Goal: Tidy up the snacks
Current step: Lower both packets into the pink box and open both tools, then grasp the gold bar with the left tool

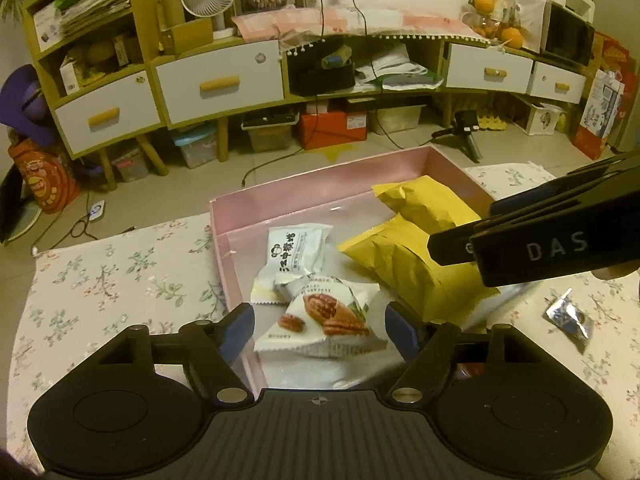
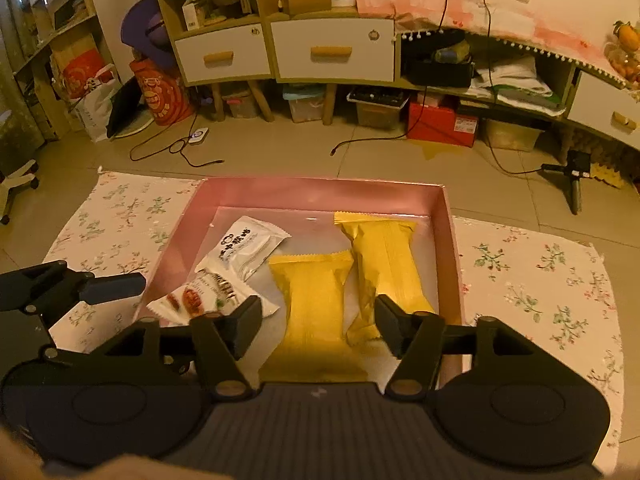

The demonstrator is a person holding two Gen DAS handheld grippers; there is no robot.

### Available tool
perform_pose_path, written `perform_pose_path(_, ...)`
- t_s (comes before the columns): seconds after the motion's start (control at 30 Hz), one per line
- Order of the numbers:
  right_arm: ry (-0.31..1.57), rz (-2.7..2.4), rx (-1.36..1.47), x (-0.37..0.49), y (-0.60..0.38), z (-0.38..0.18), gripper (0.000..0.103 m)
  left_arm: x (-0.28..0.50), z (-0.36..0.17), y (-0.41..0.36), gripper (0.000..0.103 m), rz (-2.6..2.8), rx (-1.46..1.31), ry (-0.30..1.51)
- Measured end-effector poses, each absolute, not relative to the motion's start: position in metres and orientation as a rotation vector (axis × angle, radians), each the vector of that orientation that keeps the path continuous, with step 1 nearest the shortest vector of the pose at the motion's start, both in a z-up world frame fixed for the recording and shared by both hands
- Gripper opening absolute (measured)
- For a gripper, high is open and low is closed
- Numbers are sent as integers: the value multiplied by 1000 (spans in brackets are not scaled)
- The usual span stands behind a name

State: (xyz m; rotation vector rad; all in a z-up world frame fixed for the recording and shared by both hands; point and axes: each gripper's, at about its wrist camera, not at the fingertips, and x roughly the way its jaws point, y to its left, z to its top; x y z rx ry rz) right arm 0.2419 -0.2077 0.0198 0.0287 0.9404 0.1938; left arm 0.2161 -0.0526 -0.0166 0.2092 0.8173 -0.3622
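A pink box [image 1: 320, 178] [image 2: 320, 184] sits on the floral cloth and holds several snack packets. A white packet printed with pecans [image 1: 324, 320] [image 2: 200, 296] lies flat in it, between the spread fingers of my open left gripper [image 1: 320, 330]; the pads are not pressing on it. A white packet with black lettering [image 1: 296, 248] [image 2: 248, 244] lies just beyond. Two yellow packets [image 2: 316, 300] [image 2: 384, 256] lie side by side on the box's right. My right gripper [image 2: 318, 328] is open over the nearer yellow one [image 1: 400, 264], clear of its sides.
A floral cloth [image 1: 120, 280] [image 2: 540, 280] covers the table. A small dark wrapper [image 1: 568, 320] lies on it right of the box. Past the table edge are a tiled floor with cables, a tripod [image 2: 572, 176] and a cabinet with drawers [image 1: 220, 84].
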Motion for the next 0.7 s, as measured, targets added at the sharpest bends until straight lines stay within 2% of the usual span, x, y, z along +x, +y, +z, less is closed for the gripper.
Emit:
perform_pose_path(0.3,935,209,12,204,-201,37,71,179,-1,-39,81,-362,197,820)
perform_pose_path(0.43,926,211,8,189,-197,45,82,162,3,-31,84,-375,184,832)
perform_pose_path(0.7,902,224,-25,155,-188,54,94,127,6,-12,92,-384,173,849)
